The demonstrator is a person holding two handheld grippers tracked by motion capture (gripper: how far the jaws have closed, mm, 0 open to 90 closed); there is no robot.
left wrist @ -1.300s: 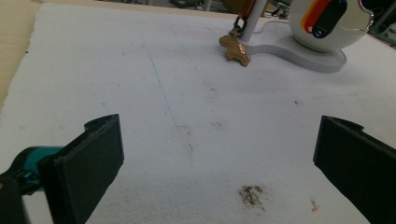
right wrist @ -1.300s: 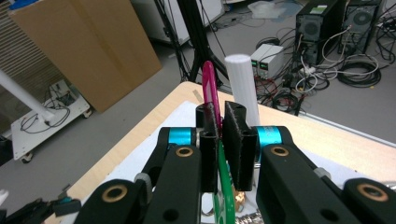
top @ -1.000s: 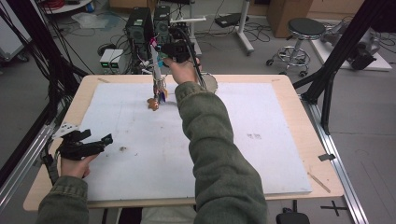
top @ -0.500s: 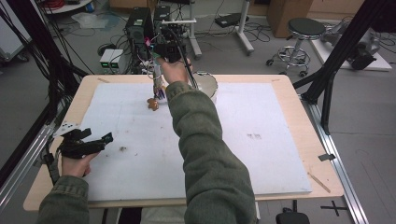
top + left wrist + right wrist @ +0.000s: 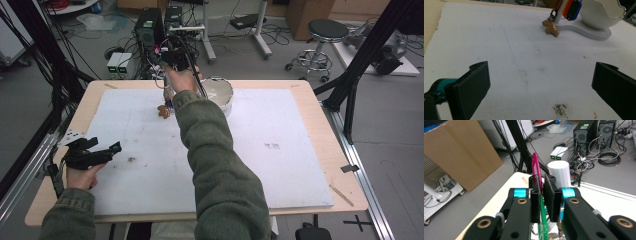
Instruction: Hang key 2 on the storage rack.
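Pinching a bunch of coloured key tags (image 5: 537, 173) between closed jaws, the right gripper (image 5: 541, 195) holds it above the white post (image 5: 559, 173) at the table's far edge; one brown figure charm (image 5: 551, 27) hangs touching the white mat (image 5: 260, 165). One white bowl (image 5: 218, 92) stands beside it. The left gripper (image 5: 92, 152), jaws spread, rests near the wooden table's (image 5: 320, 100) left edge; two computer towers (image 5: 596, 132) stand beyond

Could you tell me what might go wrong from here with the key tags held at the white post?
1. The right gripper pinches only the thin pink and green tags edge-on, so they could slip from the jaws.
2. The brown charm sits low by the white post and may snag on it.
3. The left gripper is open and far off, so a nudge could shift the unsteadied bowl stand.
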